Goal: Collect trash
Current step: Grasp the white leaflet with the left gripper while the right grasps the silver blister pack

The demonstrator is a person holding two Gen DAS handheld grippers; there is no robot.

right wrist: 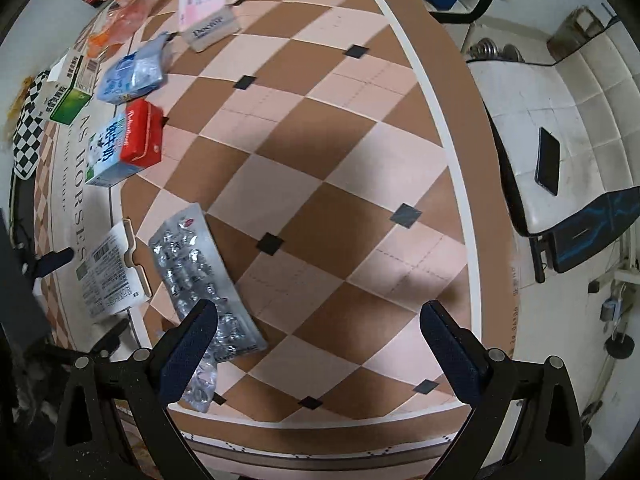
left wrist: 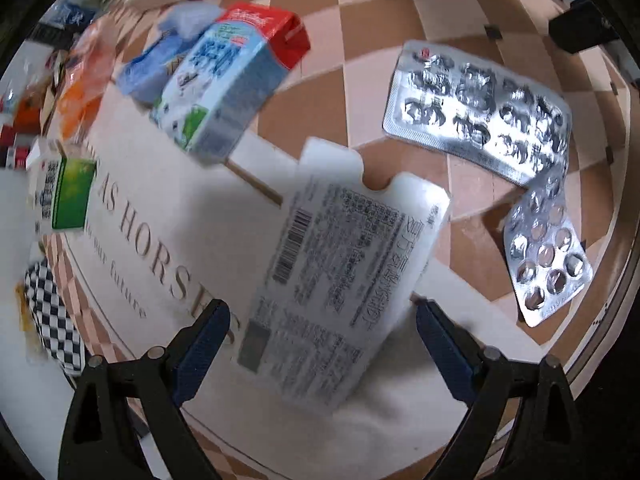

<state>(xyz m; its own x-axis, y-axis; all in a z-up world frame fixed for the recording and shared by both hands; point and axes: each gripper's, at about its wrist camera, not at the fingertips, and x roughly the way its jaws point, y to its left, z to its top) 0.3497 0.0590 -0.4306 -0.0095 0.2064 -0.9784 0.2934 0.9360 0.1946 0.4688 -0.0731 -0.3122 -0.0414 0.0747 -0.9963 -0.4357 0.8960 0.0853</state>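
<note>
My left gripper (left wrist: 320,344) is open, its fingers on either side of a flattened white carton (left wrist: 340,280) with a barcode that lies on the table. Two silver blister packs (left wrist: 476,120) lie to its right. A blue-and-red milk carton (left wrist: 228,80) lies beyond, with a blue plastic pack (left wrist: 152,72) behind it. My right gripper (right wrist: 320,344) is open and empty above the checkered table (right wrist: 320,168). In its view the blister packs (right wrist: 200,276) lie by its left finger, with the white carton (right wrist: 108,272) and the milk carton (right wrist: 124,144) further left.
A green-and-white box (right wrist: 68,96), an orange plastic bag (right wrist: 120,20) and a long pink-and-white box (right wrist: 204,4) lie at the far left and back. The table's edge curves on the right, with a white chair (right wrist: 560,128) holding a black phone (right wrist: 547,161) beyond it.
</note>
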